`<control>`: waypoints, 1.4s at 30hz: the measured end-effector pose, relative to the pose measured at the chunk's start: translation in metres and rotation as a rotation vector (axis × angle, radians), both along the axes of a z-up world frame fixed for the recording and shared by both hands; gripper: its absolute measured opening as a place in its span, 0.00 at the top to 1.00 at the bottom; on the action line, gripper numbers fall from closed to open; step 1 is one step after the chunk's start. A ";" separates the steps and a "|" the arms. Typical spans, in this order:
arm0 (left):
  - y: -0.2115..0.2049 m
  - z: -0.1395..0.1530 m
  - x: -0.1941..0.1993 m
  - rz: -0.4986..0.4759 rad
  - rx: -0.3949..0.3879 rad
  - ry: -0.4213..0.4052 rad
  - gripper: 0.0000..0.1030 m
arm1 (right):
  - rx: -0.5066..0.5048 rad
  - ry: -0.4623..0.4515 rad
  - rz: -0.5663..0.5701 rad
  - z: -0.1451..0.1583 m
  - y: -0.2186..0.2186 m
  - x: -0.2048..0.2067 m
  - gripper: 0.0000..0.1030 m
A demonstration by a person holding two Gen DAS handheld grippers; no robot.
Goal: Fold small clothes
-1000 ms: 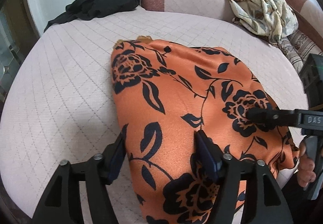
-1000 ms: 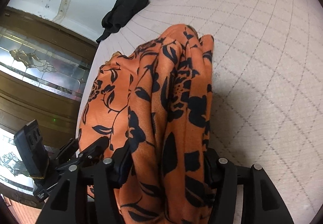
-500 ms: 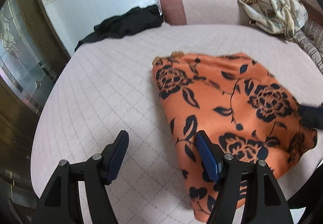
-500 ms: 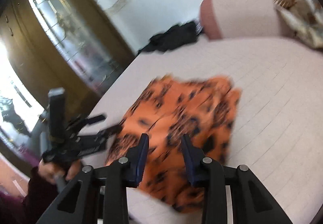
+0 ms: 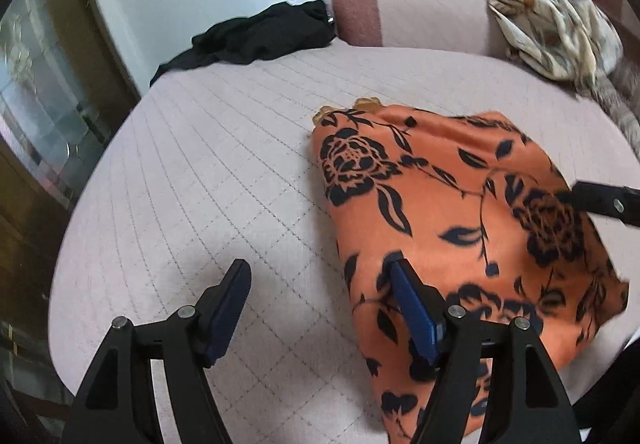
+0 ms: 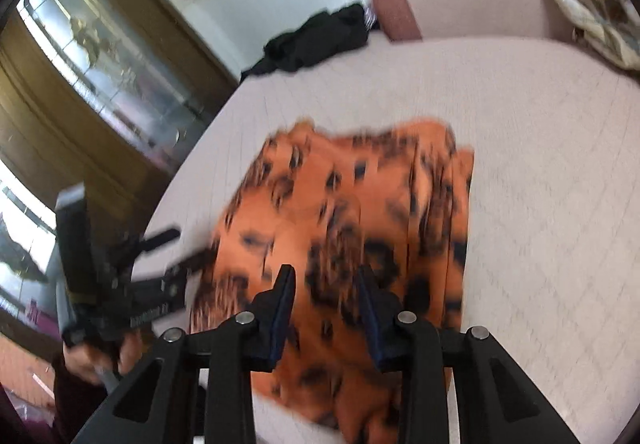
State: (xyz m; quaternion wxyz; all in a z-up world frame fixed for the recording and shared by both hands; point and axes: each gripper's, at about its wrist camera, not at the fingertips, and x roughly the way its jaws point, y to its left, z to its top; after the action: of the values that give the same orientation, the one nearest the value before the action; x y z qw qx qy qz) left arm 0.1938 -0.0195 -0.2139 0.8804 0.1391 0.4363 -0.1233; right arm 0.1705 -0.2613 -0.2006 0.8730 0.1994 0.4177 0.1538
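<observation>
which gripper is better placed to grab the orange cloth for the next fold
Right. The right gripper hangs over the orange cloth, jaws opening and empty; the left gripper sits mostly over bare quilted bed.

Domestic room, likely a bedroom or sitting room. Indicators: a quilted pink bed surface, a padded bolster at the far edge, loose garments lying about, and a dark wooden glass-panelled cabinet at left.
</observation>
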 end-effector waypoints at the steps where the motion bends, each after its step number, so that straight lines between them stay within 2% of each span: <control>1: 0.000 -0.001 0.003 0.005 -0.009 0.006 0.29 | -0.010 0.001 -0.014 0.002 0.000 0.010 0.63; 4: -0.005 -0.007 0.009 0.004 0.000 0.020 0.26 | -0.017 0.012 -0.046 0.001 0.000 0.039 0.63; 7: -0.013 -0.015 0.012 -0.001 0.050 0.002 0.18 | -0.032 0.109 -0.067 -0.024 0.000 0.073 0.65; 9: -0.014 -0.014 0.011 0.005 0.066 -0.011 0.14 | -0.033 0.152 -0.070 -0.039 -0.003 0.080 0.64; 11: -0.012 -0.012 0.012 0.022 0.067 -0.016 0.11 | -0.029 0.140 -0.074 -0.035 -0.005 0.074 0.65; 16: -0.007 -0.001 0.004 0.096 0.047 -0.026 0.11 | -0.067 0.065 -0.138 -0.005 -0.008 0.042 0.64; 25: 0.002 0.055 -0.052 0.194 -0.021 -0.167 0.11 | -0.210 -0.119 -0.236 0.059 -0.006 -0.042 0.64; 26: 0.003 0.062 -0.062 0.196 -0.025 -0.183 0.11 | -0.210 -0.133 -0.245 0.066 -0.008 -0.051 0.63; 27: 0.004 0.069 -0.069 0.196 -0.027 -0.196 0.11 | -0.207 -0.143 -0.250 0.072 -0.008 -0.057 0.53; 28: 0.004 0.077 -0.076 0.198 -0.026 -0.211 0.11 | -0.201 -0.158 -0.255 0.078 -0.008 -0.063 0.37; 29: 0.004 0.082 -0.081 0.199 -0.024 -0.224 0.11 | -0.193 -0.185 -0.264 0.085 -0.008 -0.071 0.34; 32: 0.006 0.107 -0.100 0.206 -0.022 -0.284 0.11 | -0.218 -0.259 -0.275 0.107 -0.001 -0.096 0.33; 36: 0.009 0.145 -0.128 0.212 -0.047 -0.356 0.11 | -0.271 -0.300 -0.286 0.128 0.008 -0.119 0.34; 42: 0.009 0.187 -0.170 0.223 -0.071 -0.465 0.02 | -0.294 -0.331 -0.308 0.150 0.015 -0.151 0.33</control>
State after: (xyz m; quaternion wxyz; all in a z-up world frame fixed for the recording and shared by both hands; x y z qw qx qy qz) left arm 0.0241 -0.0102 -0.0266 0.9695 0.0839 0.2302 -0.0053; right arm 0.0198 -0.2465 -0.0503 0.9620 0.1040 0.2520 -0.0126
